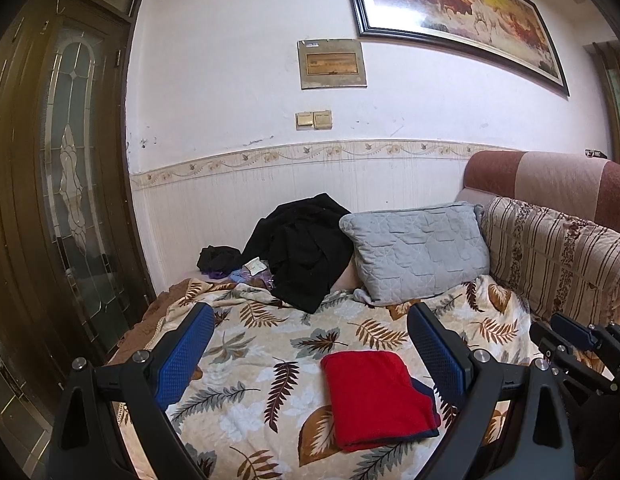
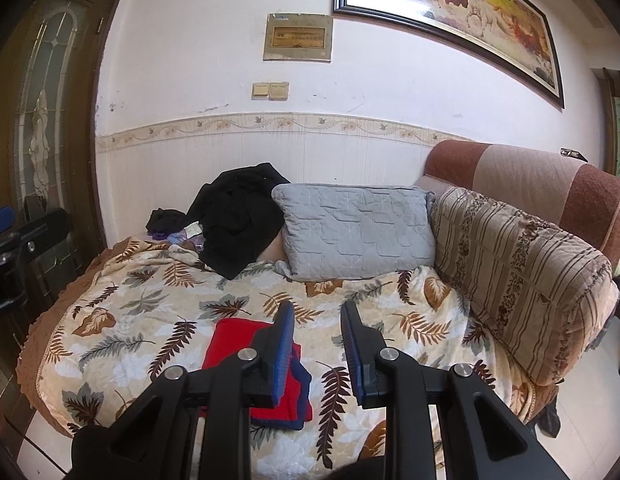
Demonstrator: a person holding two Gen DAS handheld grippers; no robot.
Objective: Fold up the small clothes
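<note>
A folded red garment (image 1: 376, 396) with a dark blue edge lies flat on the leaf-patterned blanket (image 1: 261, 344). My left gripper (image 1: 310, 334) is wide open and empty, held above the blanket with the garment between and below its blue pads. In the right wrist view the red garment (image 2: 233, 344) lies partly behind the left finger. My right gripper (image 2: 317, 314) is open and empty, just right of the garment and above the blanket (image 2: 141, 308). The right gripper also shows at the right edge of the left wrist view (image 1: 574, 336).
A pile of black clothes (image 1: 305, 248) lies at the back against the wall, with a grey pillow (image 1: 418, 252) and a striped cushion (image 1: 554, 256) to its right. A dark wooden door with glass (image 1: 61, 184) stands on the left. The sofa back (image 2: 526, 176) rises at the right.
</note>
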